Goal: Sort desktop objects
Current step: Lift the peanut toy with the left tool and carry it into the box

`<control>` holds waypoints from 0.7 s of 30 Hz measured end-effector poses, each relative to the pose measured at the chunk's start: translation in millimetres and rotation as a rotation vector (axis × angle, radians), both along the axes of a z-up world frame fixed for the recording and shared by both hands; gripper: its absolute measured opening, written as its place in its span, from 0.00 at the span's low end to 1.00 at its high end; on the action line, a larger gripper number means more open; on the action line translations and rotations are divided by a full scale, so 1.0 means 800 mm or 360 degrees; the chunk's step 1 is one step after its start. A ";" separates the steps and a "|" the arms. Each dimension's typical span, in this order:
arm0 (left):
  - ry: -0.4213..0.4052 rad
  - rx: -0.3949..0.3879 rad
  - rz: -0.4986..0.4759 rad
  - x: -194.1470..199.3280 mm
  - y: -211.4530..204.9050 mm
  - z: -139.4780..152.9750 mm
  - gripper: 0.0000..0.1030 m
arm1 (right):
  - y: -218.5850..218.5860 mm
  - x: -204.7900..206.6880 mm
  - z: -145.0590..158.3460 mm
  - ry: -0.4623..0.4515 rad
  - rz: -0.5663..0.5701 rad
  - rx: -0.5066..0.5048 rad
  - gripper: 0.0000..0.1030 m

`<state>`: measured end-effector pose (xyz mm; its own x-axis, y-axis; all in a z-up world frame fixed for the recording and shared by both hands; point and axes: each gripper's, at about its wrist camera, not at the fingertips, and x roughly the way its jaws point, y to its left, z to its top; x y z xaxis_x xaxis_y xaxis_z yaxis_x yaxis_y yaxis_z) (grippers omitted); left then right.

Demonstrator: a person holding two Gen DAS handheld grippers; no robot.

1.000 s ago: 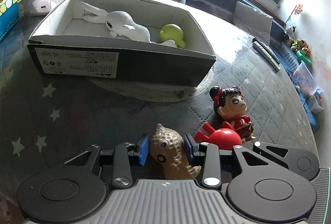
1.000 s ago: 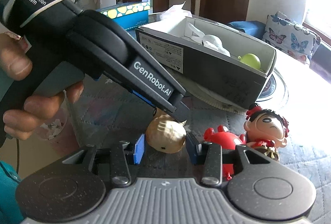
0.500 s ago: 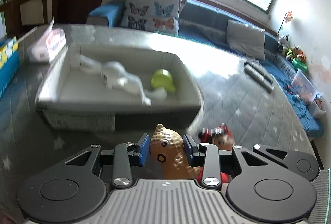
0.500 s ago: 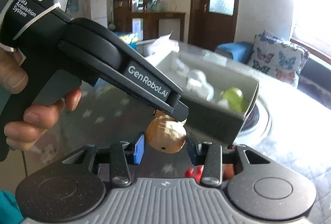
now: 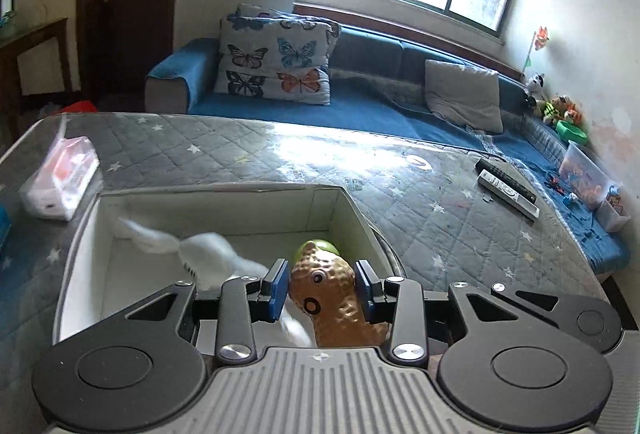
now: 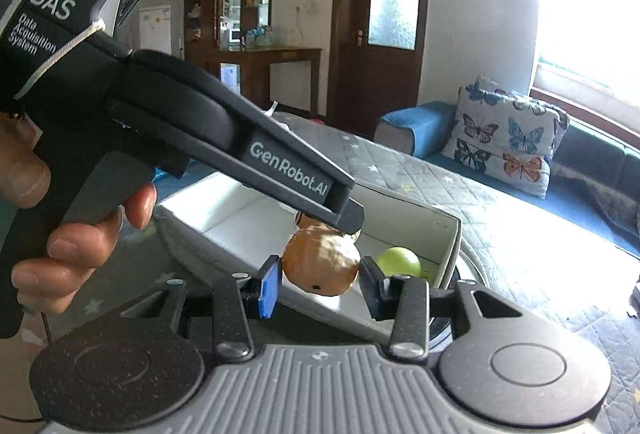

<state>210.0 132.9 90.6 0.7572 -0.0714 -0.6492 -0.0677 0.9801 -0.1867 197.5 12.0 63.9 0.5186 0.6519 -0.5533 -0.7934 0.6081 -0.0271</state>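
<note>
My left gripper (image 5: 322, 288) is shut on a tan peanut toy (image 5: 328, 298) with eyes and holds it in the air over the near right part of an open white-lined shoe box (image 5: 224, 189). Inside the box lie a white plush rabbit (image 5: 208, 250) and a green round toy (image 5: 316, 246), partly hidden behind the peanut. In the right wrist view the left gripper (image 6: 348, 213) reaches in from the left with the peanut toy (image 6: 320, 266) hanging over the box (image 6: 448, 234). My right gripper (image 6: 320, 288) stands open just behind the toy, holding nothing. The green toy (image 6: 400, 262) shows past it.
A tissue pack (image 5: 60, 177) lies left of the box, and two remotes (image 5: 508, 185) lie at the table's far right. A blue sofa with a butterfly cushion (image 5: 276, 67) runs behind the quilted table. A hand (image 6: 80, 254) grips the left gripper's handle.
My left gripper has lifted the peanut toy off the table and carried it up over the box. The red toy and the doll have dropped out of view. The right gripper followed, still open.
</note>
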 end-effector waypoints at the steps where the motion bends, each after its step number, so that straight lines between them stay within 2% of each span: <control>1: 0.0009 -0.0007 -0.0005 0.008 0.003 -0.005 0.38 | 0.003 0.009 -0.002 0.0019 -0.0005 -0.0007 0.40; 8: 0.0101 -0.0072 -0.0008 0.051 0.023 -0.040 0.38 | 0.022 0.057 -0.027 0.0156 -0.0002 -0.0067 0.40; 16: 0.0177 -0.0105 -0.0011 0.070 0.032 -0.069 0.38 | 0.030 0.085 -0.054 0.0273 0.0006 -0.0139 0.41; 21: 0.0180 -0.0091 -0.0010 0.072 0.032 -0.073 0.38 | 0.035 0.088 -0.059 0.0290 0.0006 -0.0166 0.41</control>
